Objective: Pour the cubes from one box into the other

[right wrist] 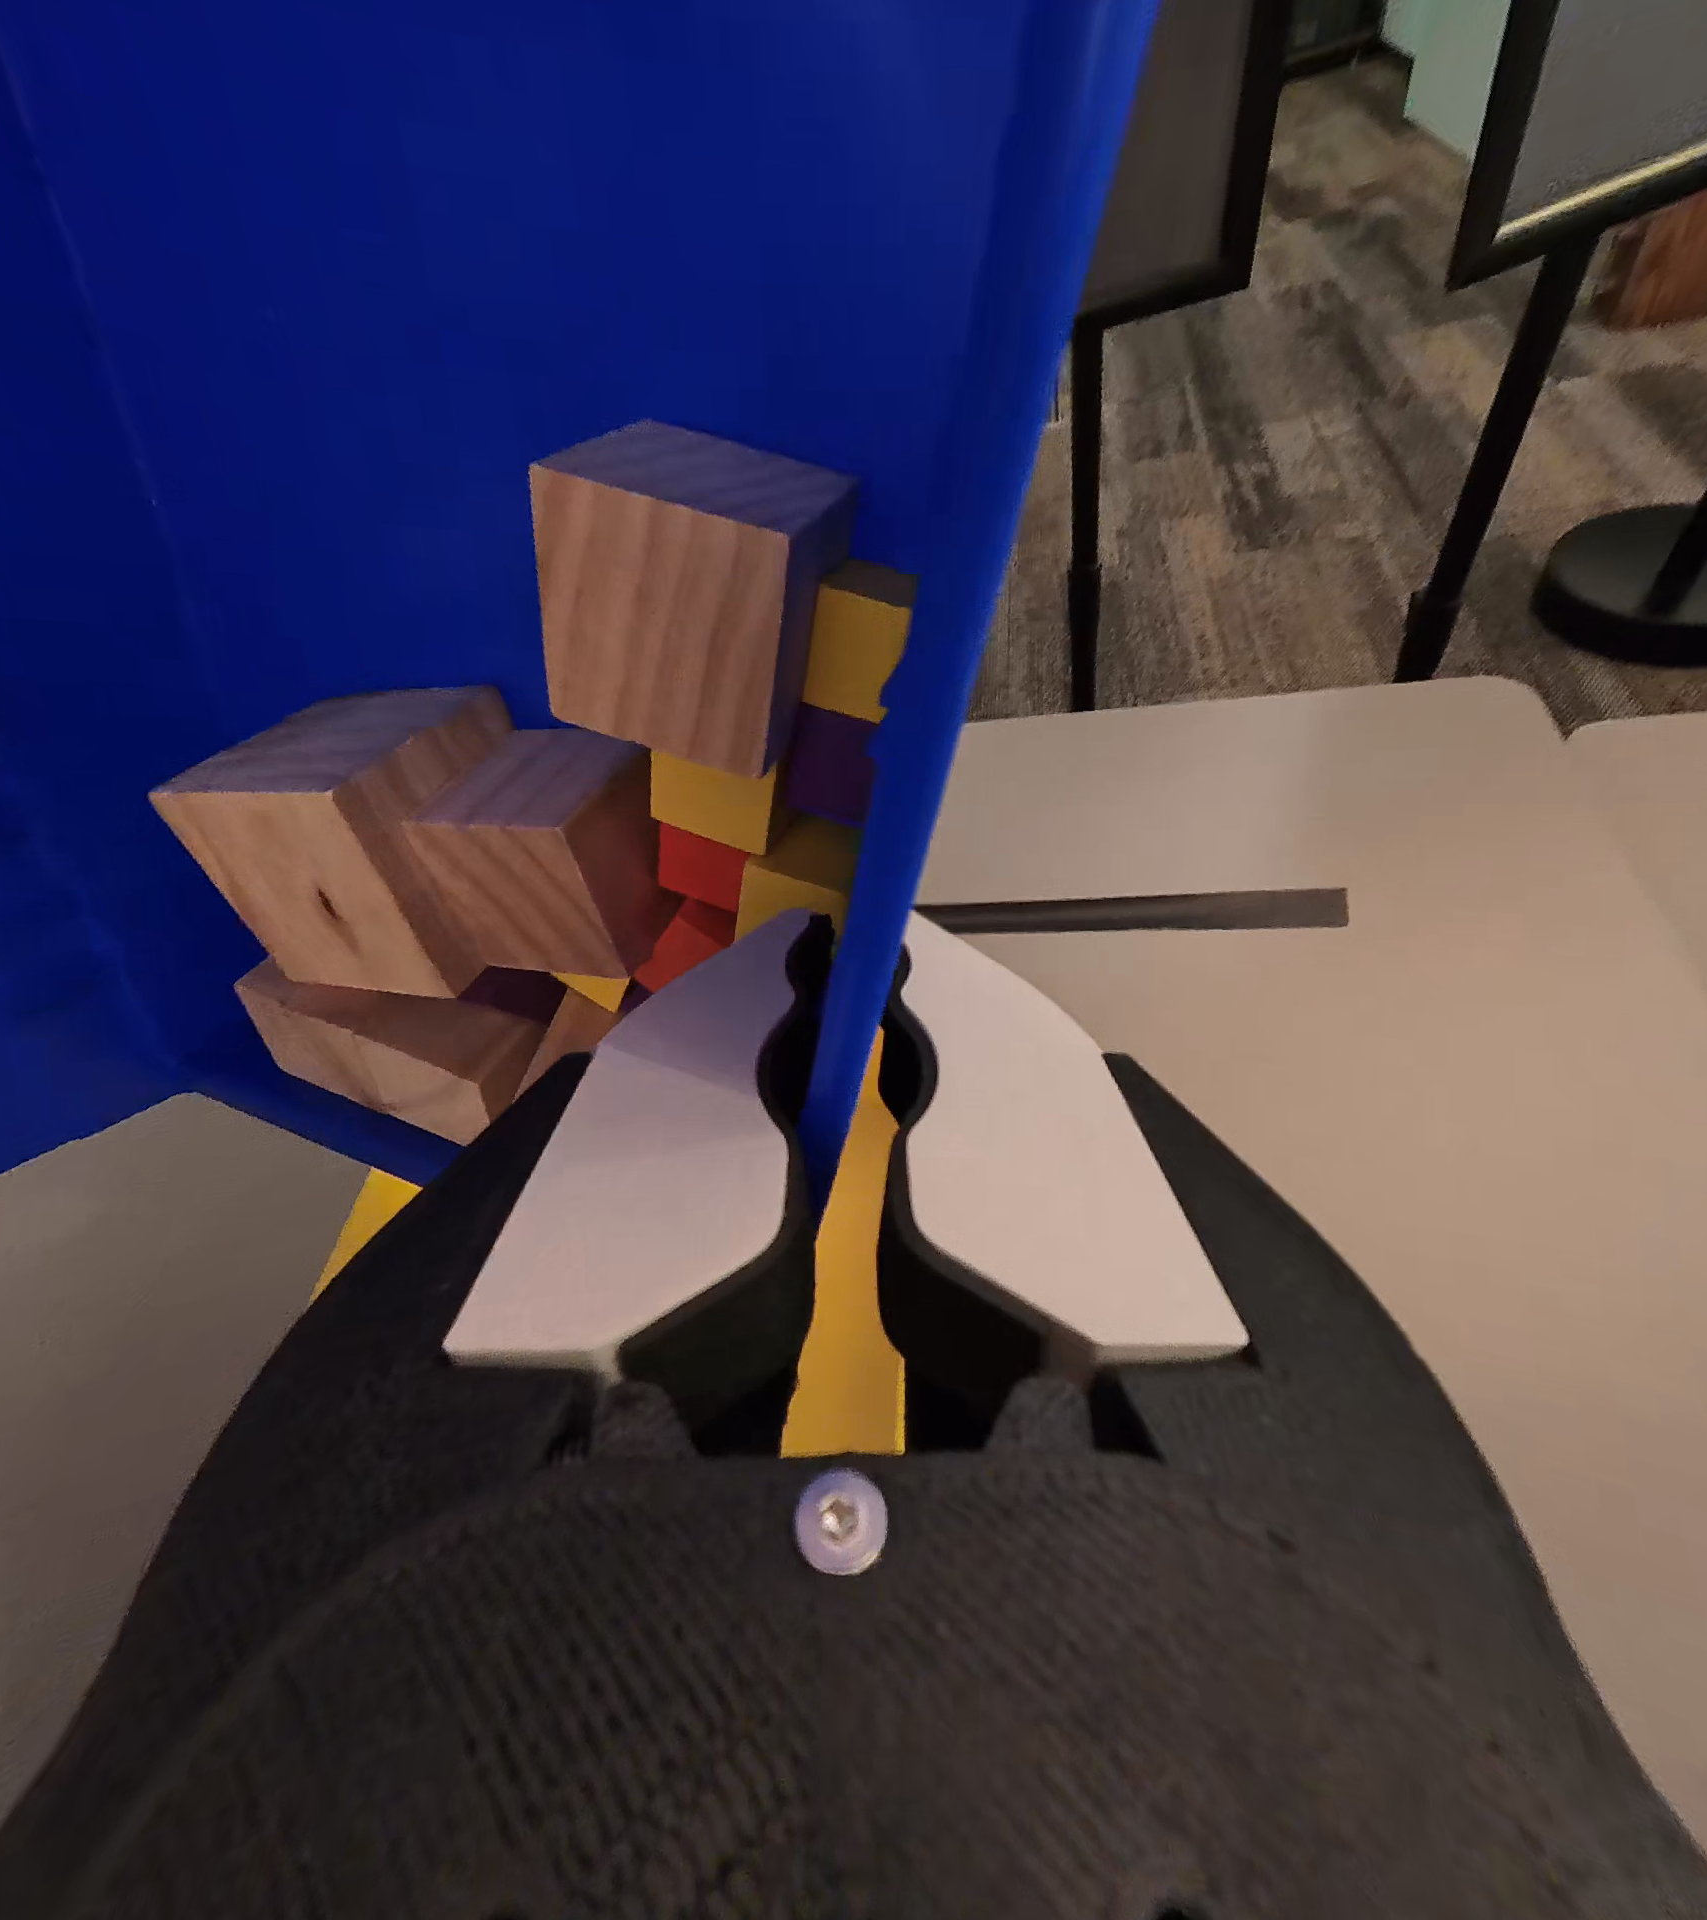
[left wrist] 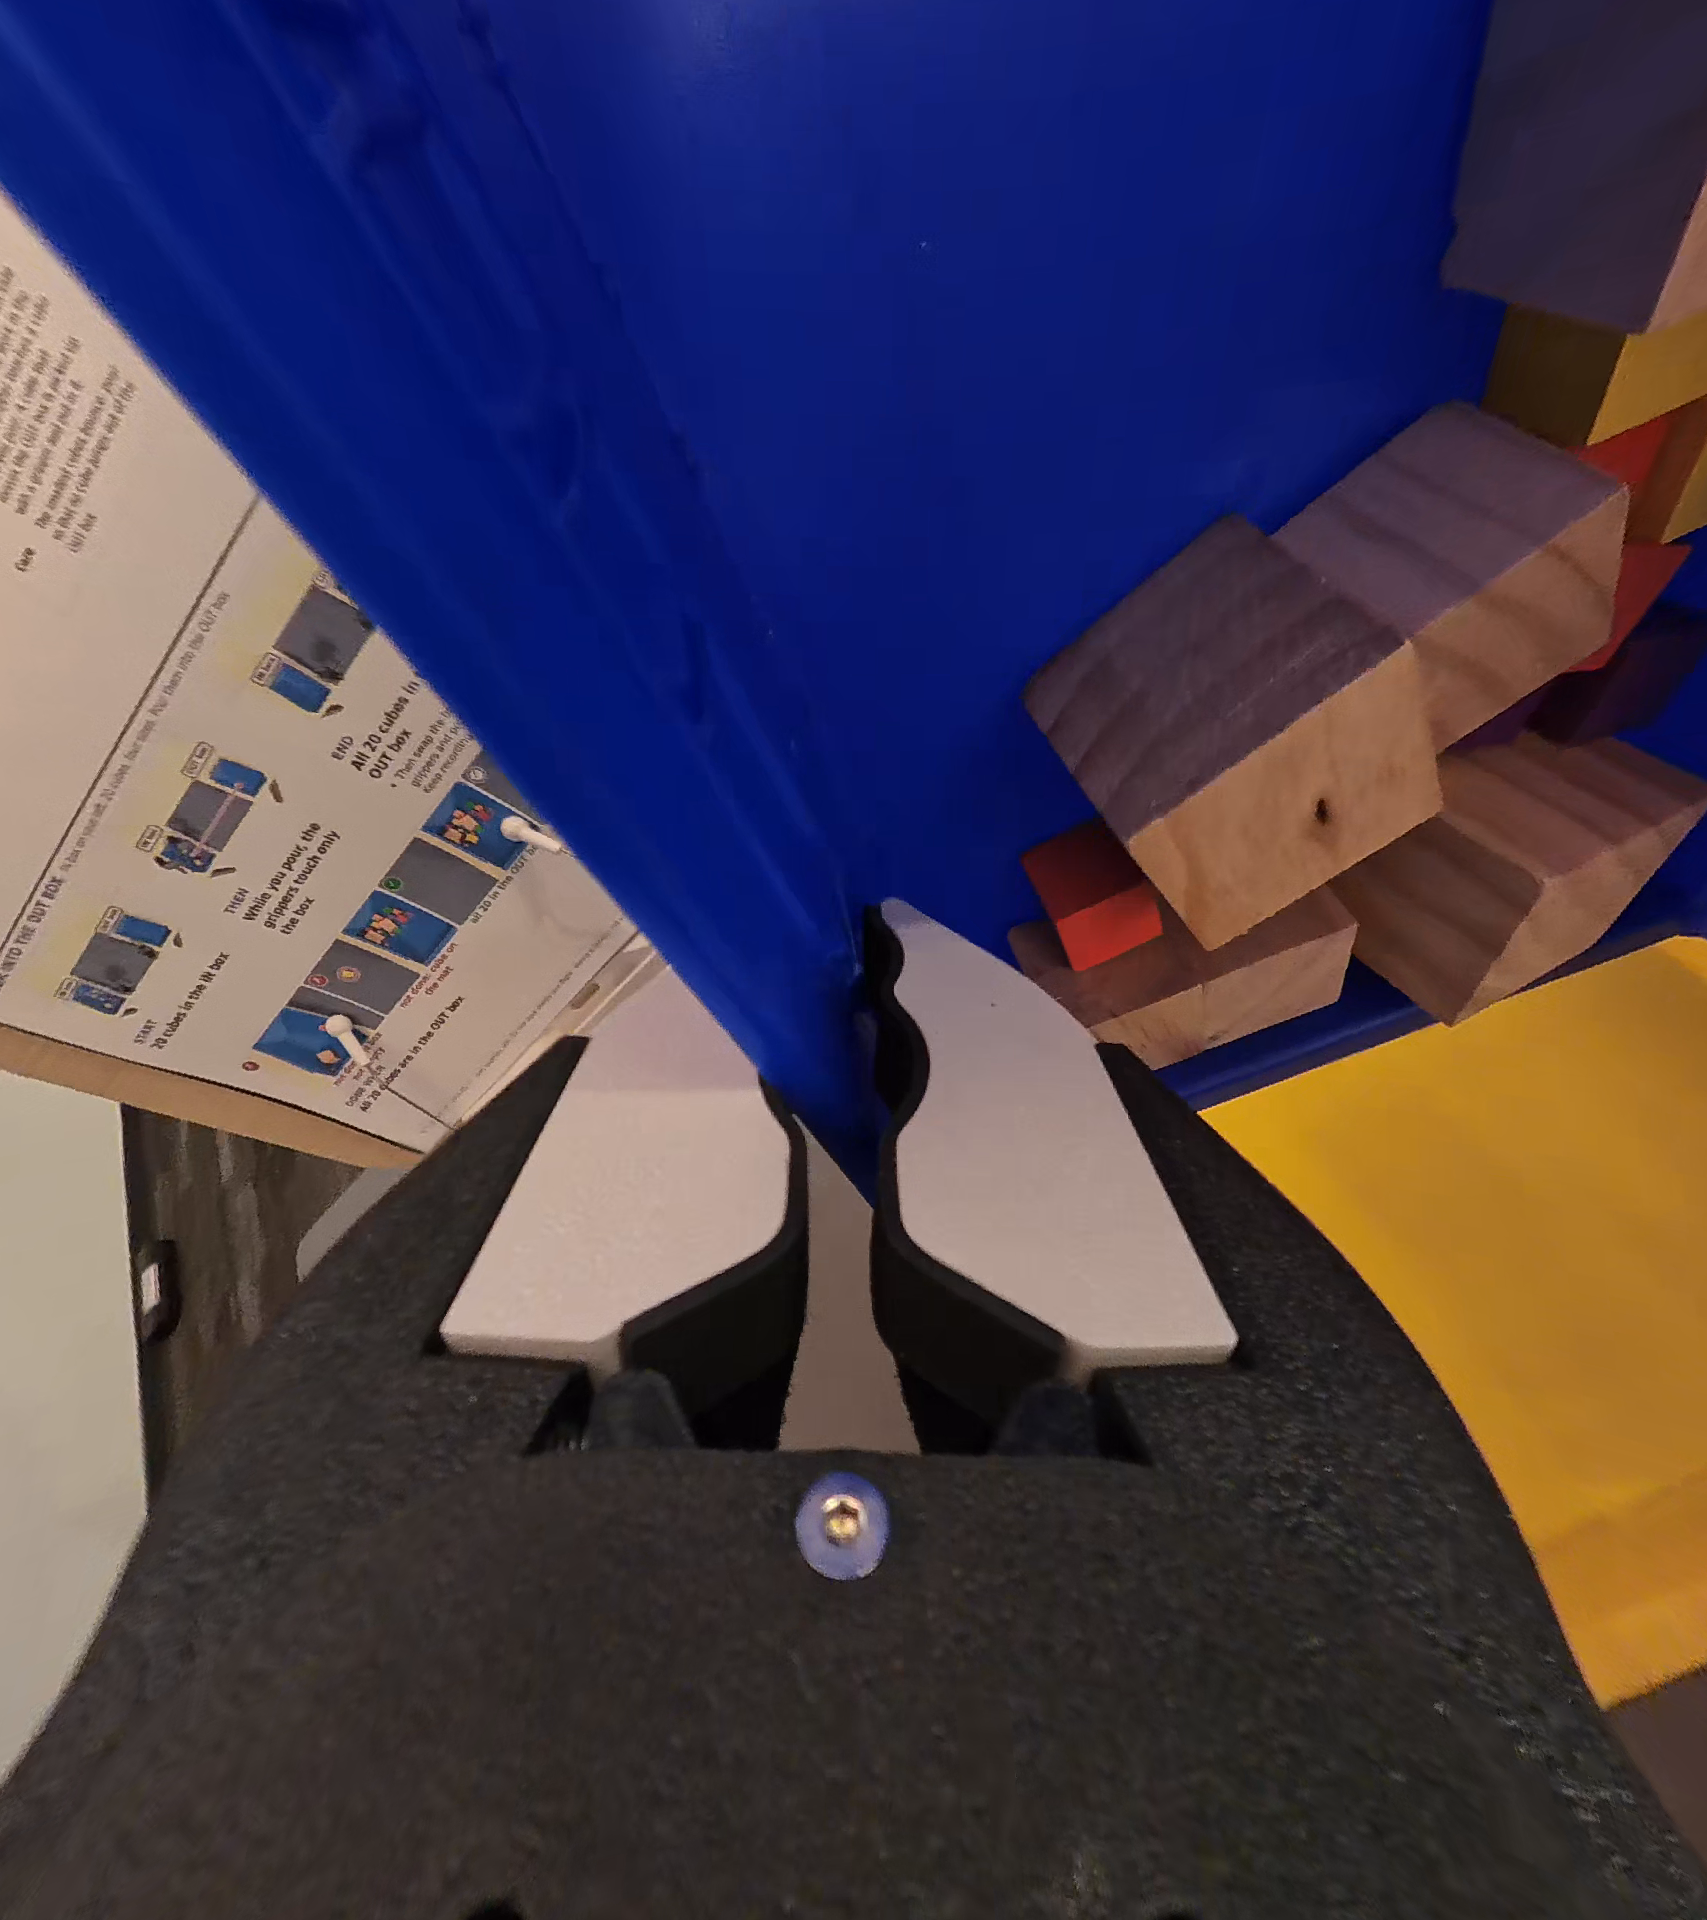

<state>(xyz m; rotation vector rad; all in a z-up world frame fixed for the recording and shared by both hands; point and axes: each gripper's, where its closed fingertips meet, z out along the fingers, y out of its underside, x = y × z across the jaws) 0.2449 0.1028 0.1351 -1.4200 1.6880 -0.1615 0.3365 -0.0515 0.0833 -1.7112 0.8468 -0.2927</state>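
The left gripper (left wrist: 854, 1023) was clamped narrowly on one wall of the tipped blue plastic box (left wrist: 828, 416); the right gripper (right wrist: 854, 997) pinched the opposite wall. Plain, yellow, red and purple wooden cubes (right wrist: 475, 862) were piled at centre frame above a yellow box (left wrist: 1514, 1299). A printed instruction sheet (left wrist: 101, 675) filled the left view's upper left.

A pale beige tabletop (right wrist: 1348, 1143) fills the foreground; beyond it lies mottled grey-brown carpet (right wrist: 1296, 436); black metal stands (right wrist: 1514, 416) with a round base (right wrist: 1670, 592) rise there.
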